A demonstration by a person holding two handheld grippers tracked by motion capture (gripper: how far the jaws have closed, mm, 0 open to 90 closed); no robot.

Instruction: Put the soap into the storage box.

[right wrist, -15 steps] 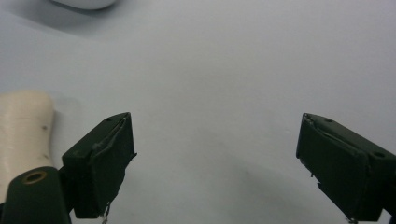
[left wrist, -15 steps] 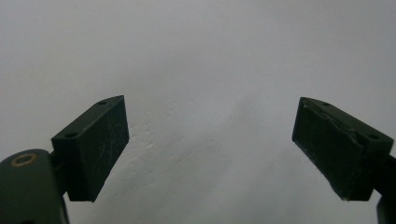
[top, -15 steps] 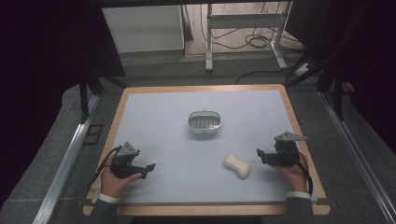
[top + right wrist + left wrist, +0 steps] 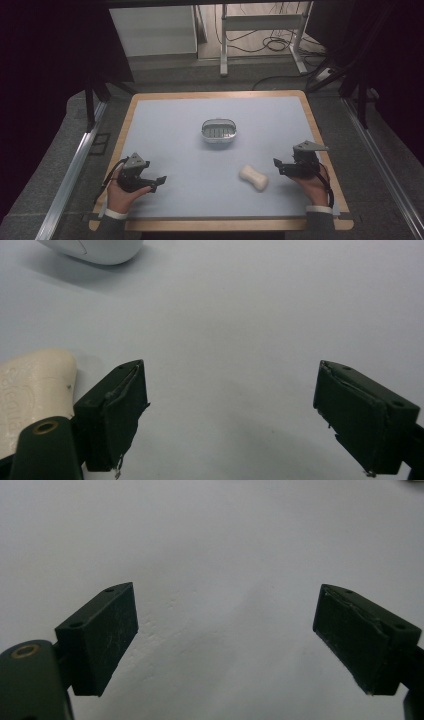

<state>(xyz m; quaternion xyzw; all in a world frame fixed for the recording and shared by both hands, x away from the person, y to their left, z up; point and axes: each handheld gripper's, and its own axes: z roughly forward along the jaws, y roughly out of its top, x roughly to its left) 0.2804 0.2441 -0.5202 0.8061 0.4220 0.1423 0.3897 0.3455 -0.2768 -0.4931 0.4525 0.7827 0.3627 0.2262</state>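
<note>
A cream, bone-shaped soap bar (image 4: 253, 178) lies on the pale blue table mat (image 4: 170, 130), front right of centre. Behind it, near the middle, stands a small oval metal soap dish (image 4: 218, 131). My right gripper (image 4: 278, 167) is held low just right of the soap, pointing left, and it is open. In the right gripper view its jaws (image 4: 230, 405) are spread with nothing between them, the soap bar (image 4: 30, 390) lies beside the left jaw, and the dish's pale rim (image 4: 95, 250) is at the top left. My left gripper (image 4: 156, 183) rests open at the front left, over bare mat (image 4: 225, 555).
A wooden border (image 4: 215, 94) frames the mat. Grey padding and metal rails (image 4: 75, 170) run along both sides. Behind the table are a white cabinet (image 4: 152, 30), desk legs and cables on the floor.
</note>
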